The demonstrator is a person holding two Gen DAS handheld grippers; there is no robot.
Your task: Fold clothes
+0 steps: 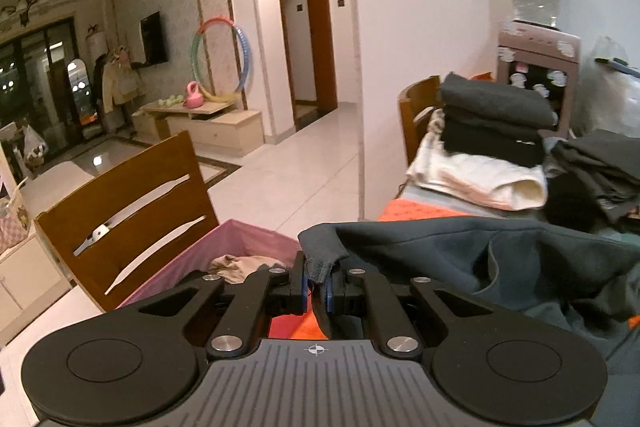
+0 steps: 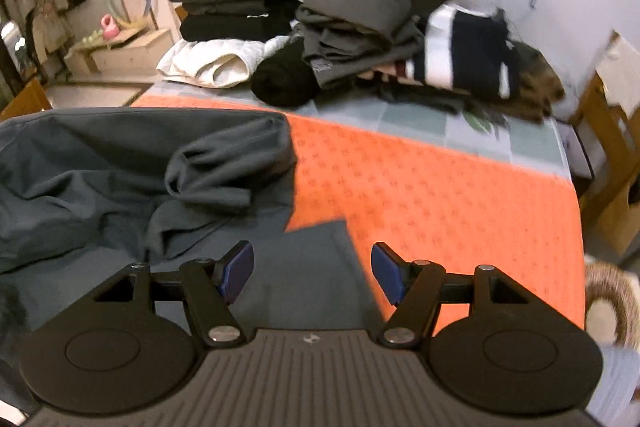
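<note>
My left gripper (image 1: 316, 287) pinches a thin fold of the rumpled dark teal-grey cotton garment (image 2: 120, 167) at the orange-clothed table's (image 2: 440, 187) near-left edge — it could slip; my right gripper (image 2: 312, 273) hangs spread, empty.

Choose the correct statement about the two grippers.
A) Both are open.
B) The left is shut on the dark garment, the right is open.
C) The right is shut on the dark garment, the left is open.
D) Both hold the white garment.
B: the left gripper pinches a fold of the dark garment, while the right gripper has its jaws wide apart above the cloth.
</note>
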